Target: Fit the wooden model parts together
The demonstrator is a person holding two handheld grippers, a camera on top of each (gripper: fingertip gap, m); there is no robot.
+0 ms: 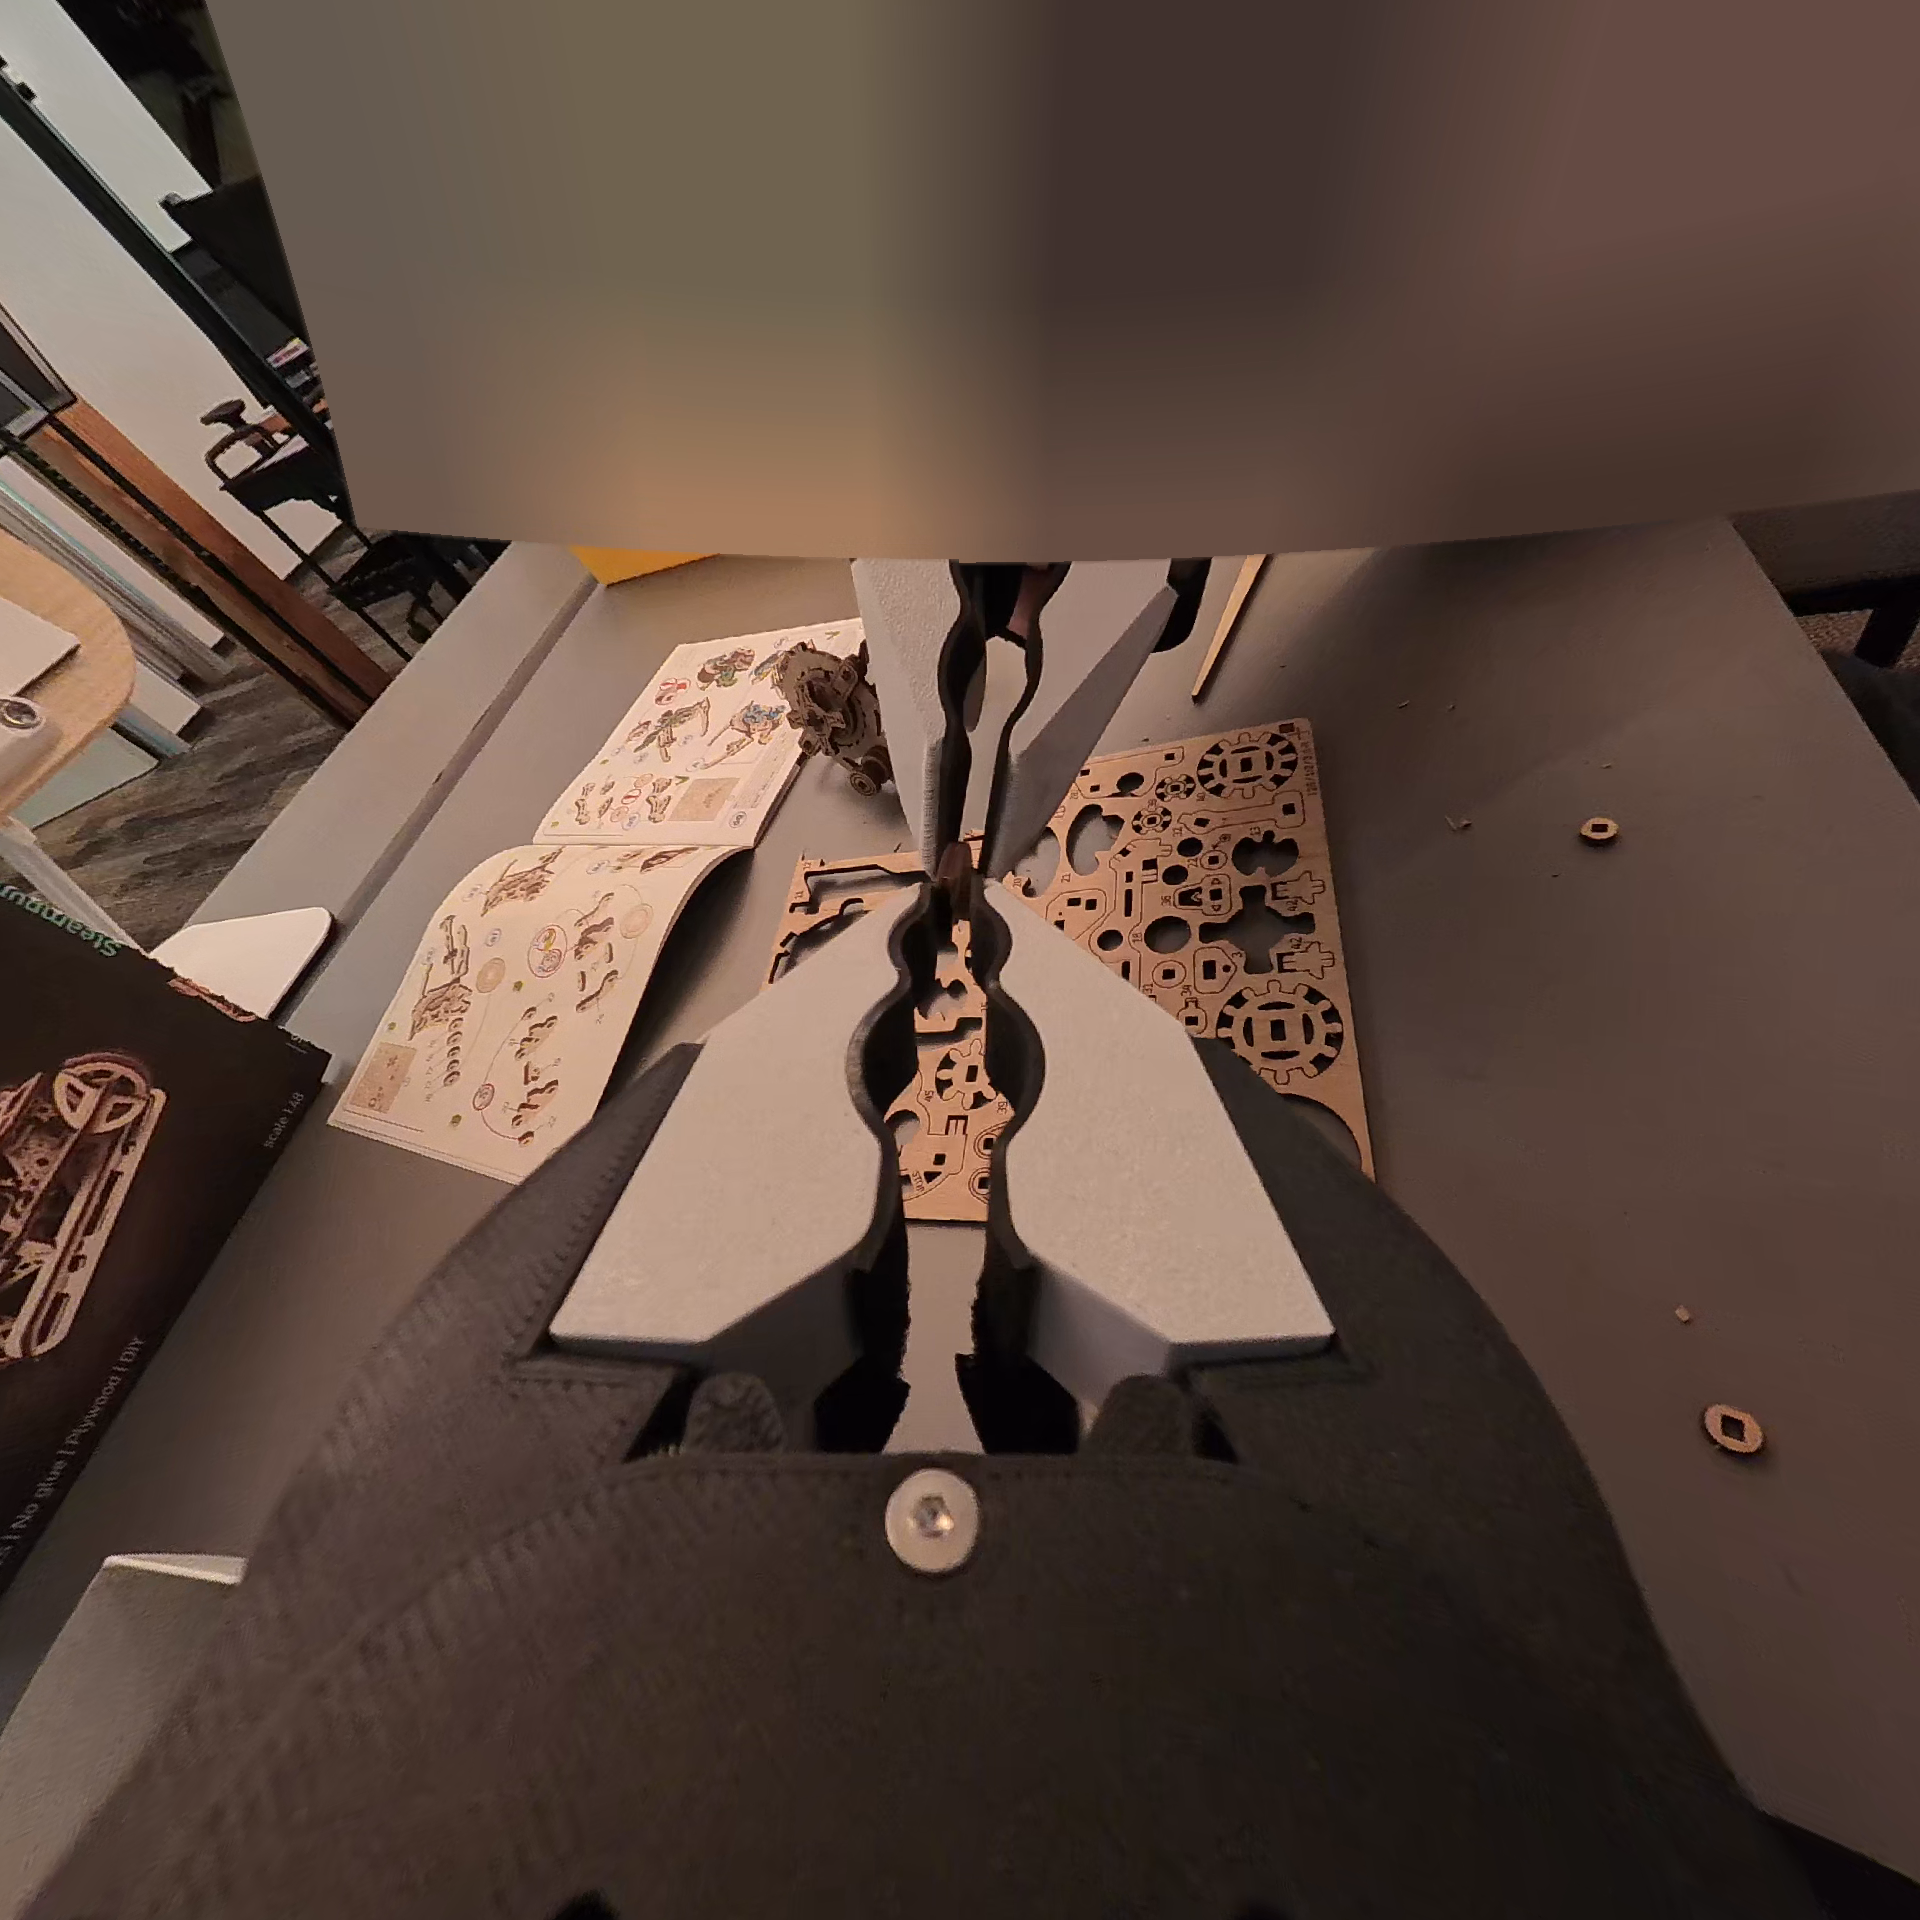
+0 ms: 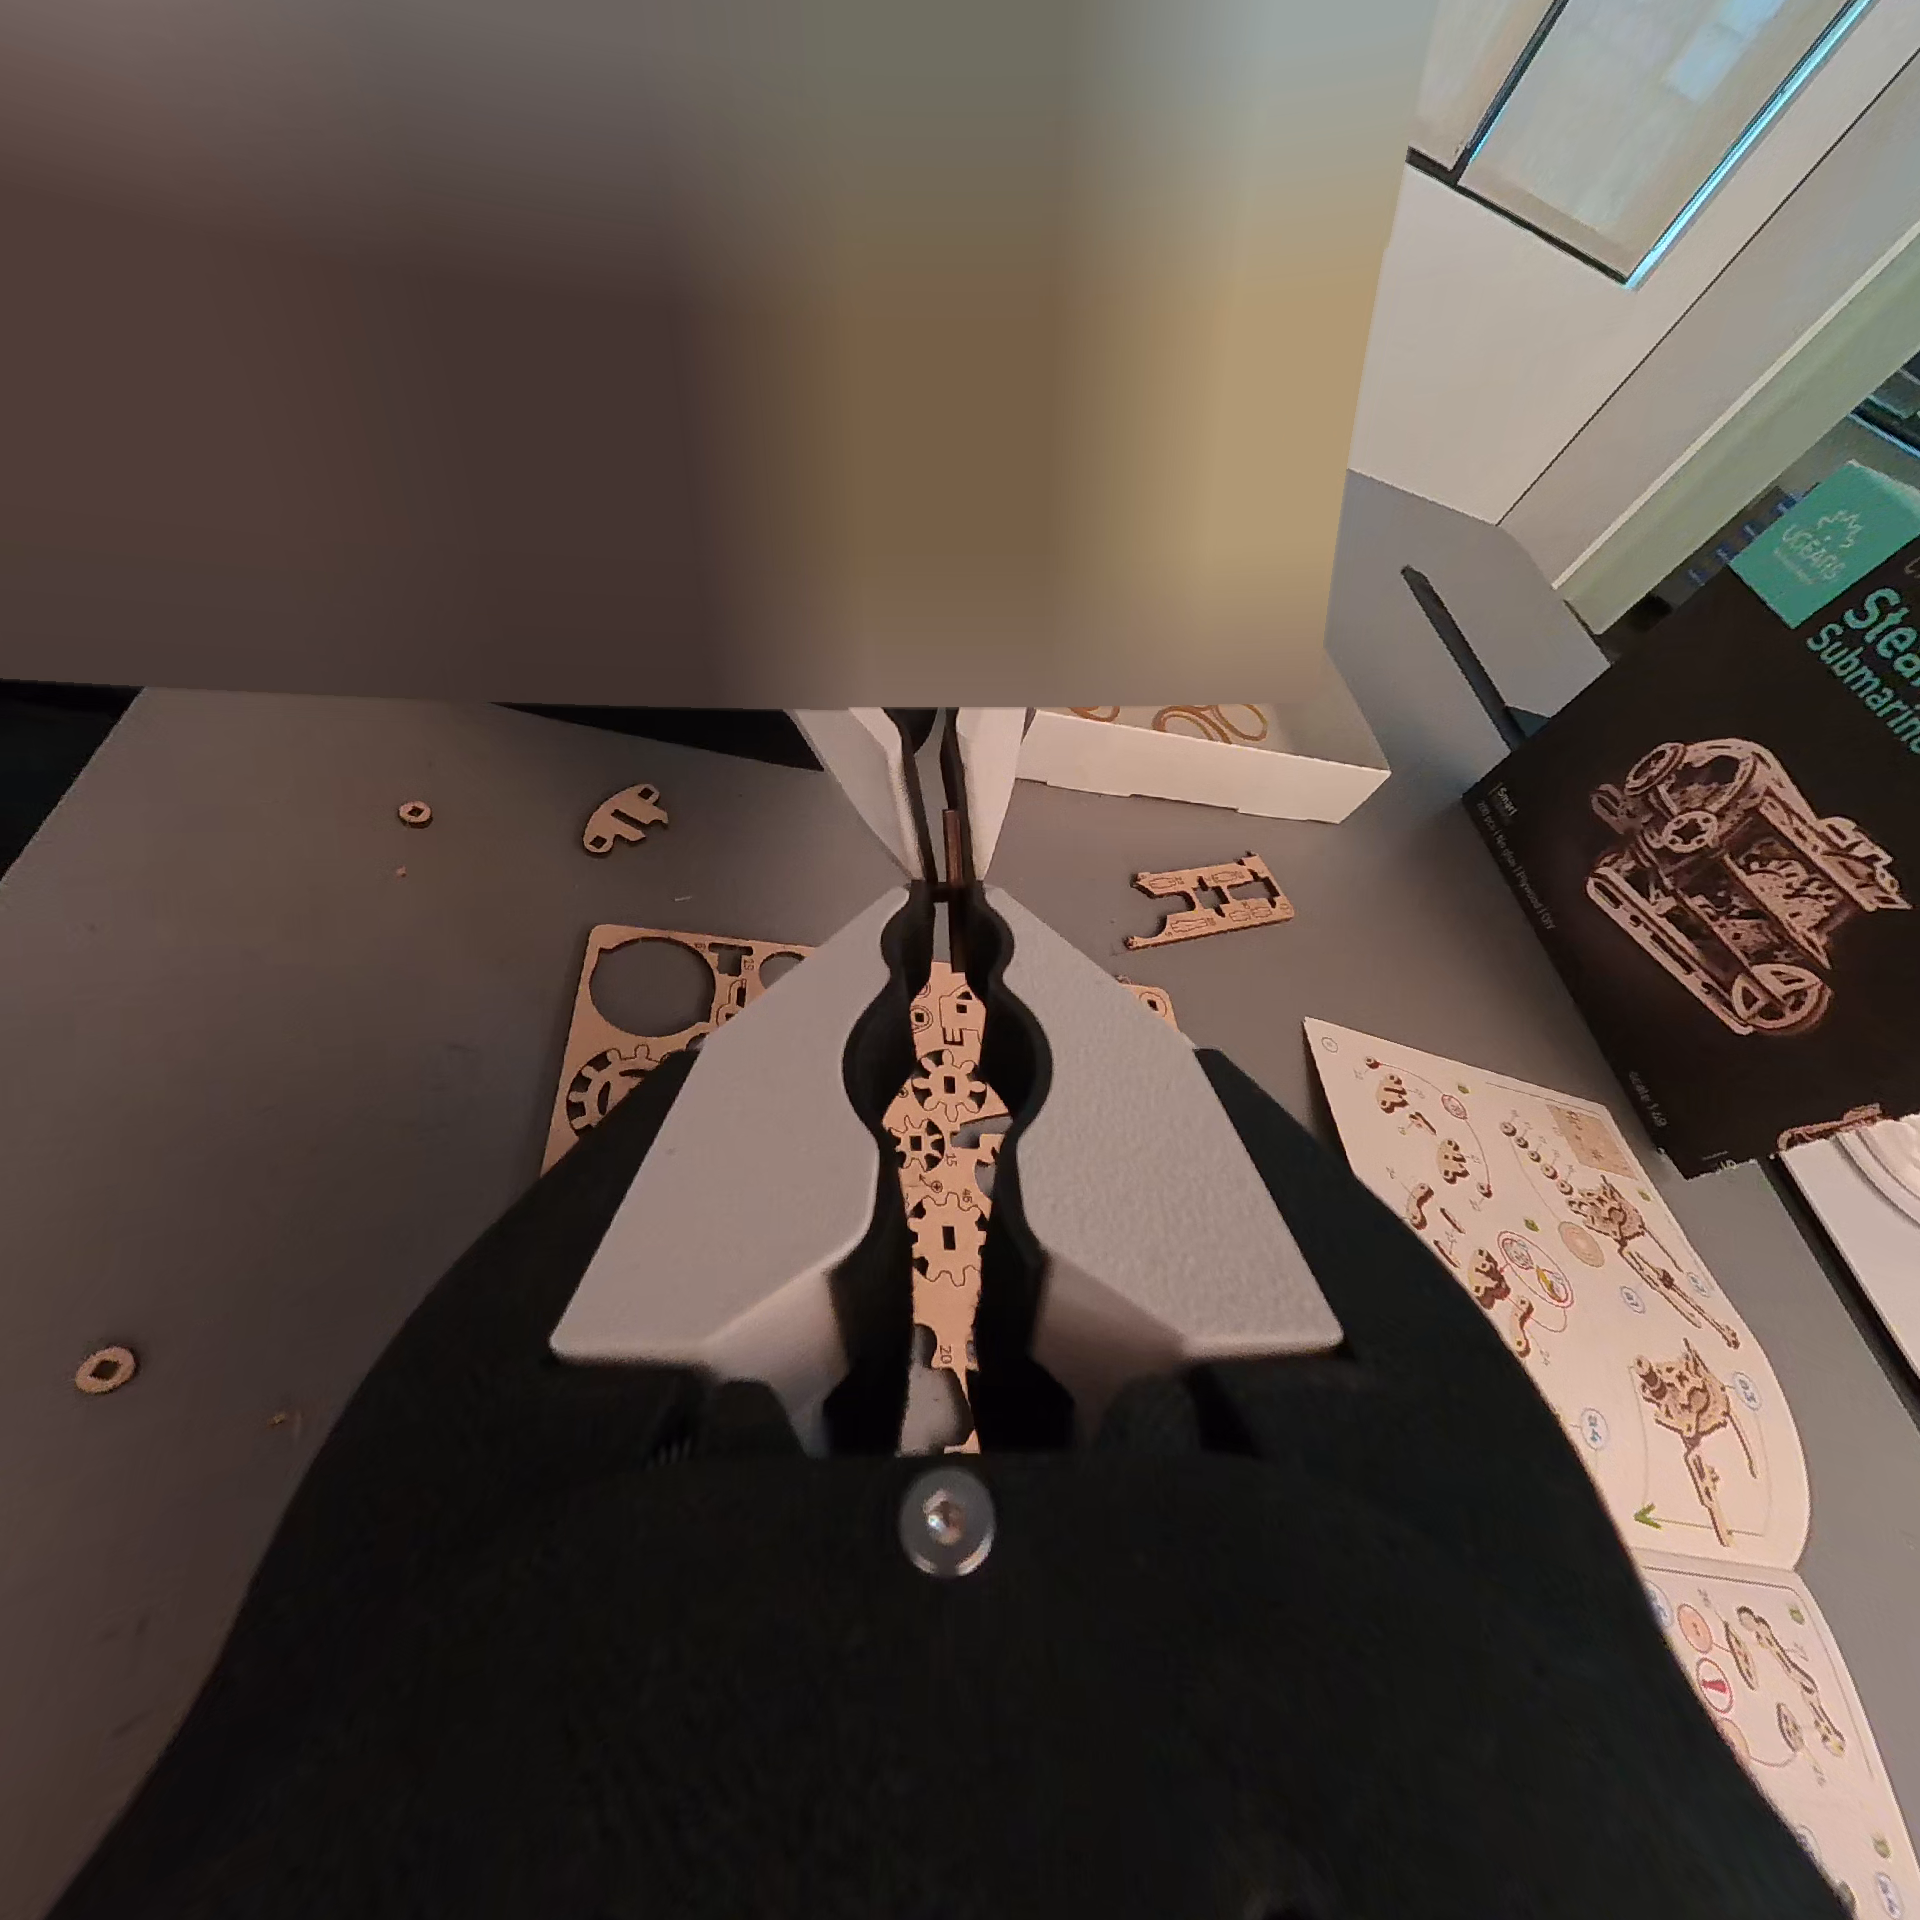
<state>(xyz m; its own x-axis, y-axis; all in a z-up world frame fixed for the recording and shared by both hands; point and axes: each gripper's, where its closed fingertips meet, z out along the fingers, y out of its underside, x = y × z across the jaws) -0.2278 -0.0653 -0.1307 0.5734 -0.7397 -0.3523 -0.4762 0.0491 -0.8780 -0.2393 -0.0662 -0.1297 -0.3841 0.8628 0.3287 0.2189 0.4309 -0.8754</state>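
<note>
While the two hand-held grippers meet tip to tip above a grey counter [image 1: 1558,1039], each is pressed together on one small dark wooden peg: the left hand-held gripper [image 1: 948,902] pinches one end, the right hand-held gripper [image 2: 951,896] the other. The peg [image 2: 953,844] hangs in the air between them. Below lie punched-out plywood sheets [image 1: 1216,914], an open instruction booklet [image 1: 582,935], loose wooden rings [image 1: 1733,1429] and a few cut-out pieces [image 2: 1210,899]. A partly built model [image 1: 831,717] stands beside the booklet, apart from the peg. Judging by the many gears left in the sheets, most of the assembly remains.
</note>
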